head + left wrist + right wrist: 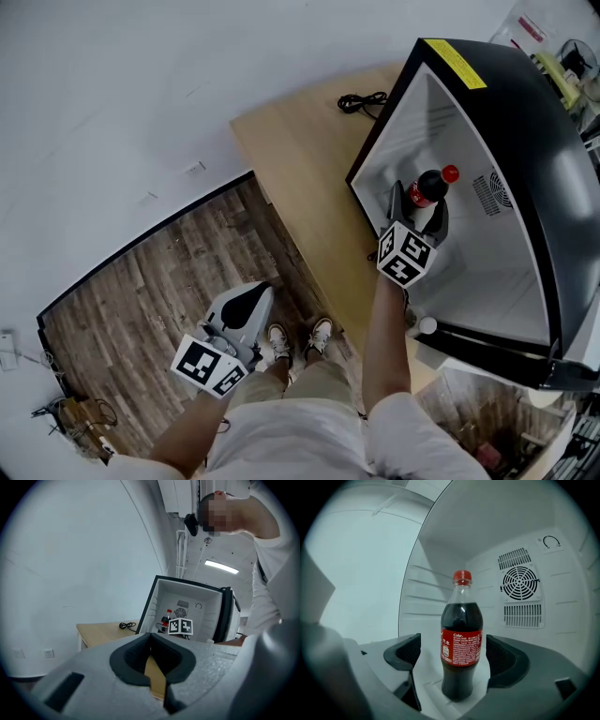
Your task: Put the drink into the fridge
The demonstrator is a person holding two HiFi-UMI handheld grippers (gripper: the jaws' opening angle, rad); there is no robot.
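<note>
Fridge floor (423, 682): bottle (461, 641) free btwn r tongs (452, 653)

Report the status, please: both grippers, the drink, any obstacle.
Right hand-held gripper open, jaws clear of cola bottle. Bottle upright on fridge floor, between them. Left hand-held gripper shut, empty. No obstacle seen.

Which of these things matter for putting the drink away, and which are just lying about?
In the job: cola bottle, upright inside the fridge; right gripper, jaws open around it.
Just lying about: coiled black cable on the wooden table; left gripper, shut and empty.
</note>
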